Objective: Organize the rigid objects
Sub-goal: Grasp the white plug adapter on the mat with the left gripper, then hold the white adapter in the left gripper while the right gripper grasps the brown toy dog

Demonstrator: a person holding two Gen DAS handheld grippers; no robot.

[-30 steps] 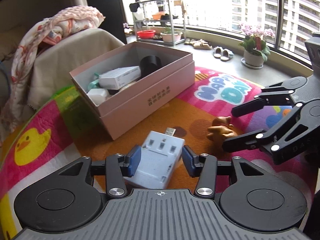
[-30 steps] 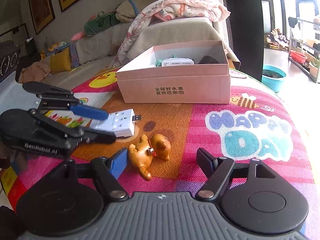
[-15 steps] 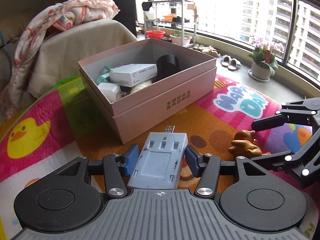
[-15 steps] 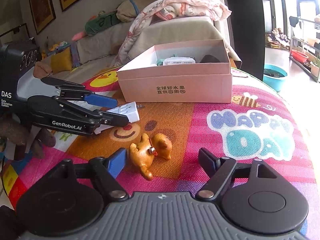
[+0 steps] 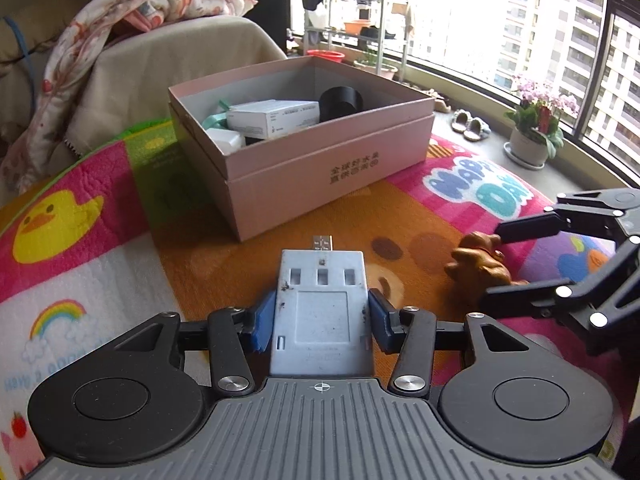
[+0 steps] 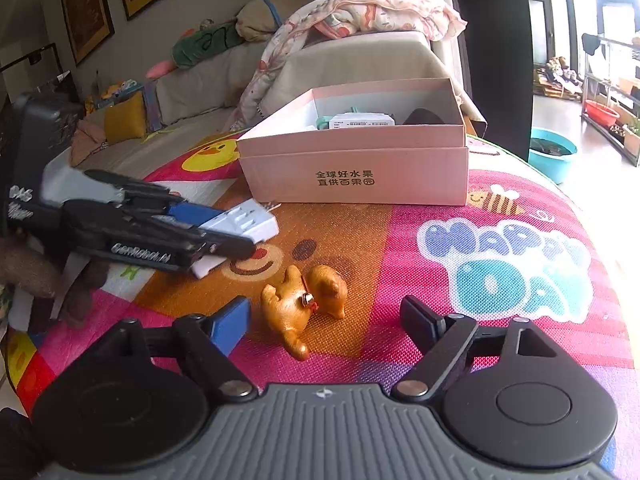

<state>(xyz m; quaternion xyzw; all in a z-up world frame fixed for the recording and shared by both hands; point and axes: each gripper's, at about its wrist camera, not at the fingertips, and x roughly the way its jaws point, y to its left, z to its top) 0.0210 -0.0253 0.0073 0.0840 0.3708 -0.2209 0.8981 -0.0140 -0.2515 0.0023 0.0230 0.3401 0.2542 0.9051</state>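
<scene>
My left gripper is shut on a white USB charger block, its plug pointing at the pink open box; in the right wrist view the charger is held just above the mat. The box holds a white carton, a black cylinder and small white items. My right gripper is open, its fingers either side of a brown toy dog lying on the mat. The dog and the right gripper also show in the left wrist view.
A colourful play mat covers the table. A sofa with a pink blanket stands behind the box. A flower pot, slippers and a shelf stand by the window. A teal basin sits on the floor.
My left gripper closed on the charger, straightened it and lifted it slightly towards the box. My right gripper stayed open around the dog.
</scene>
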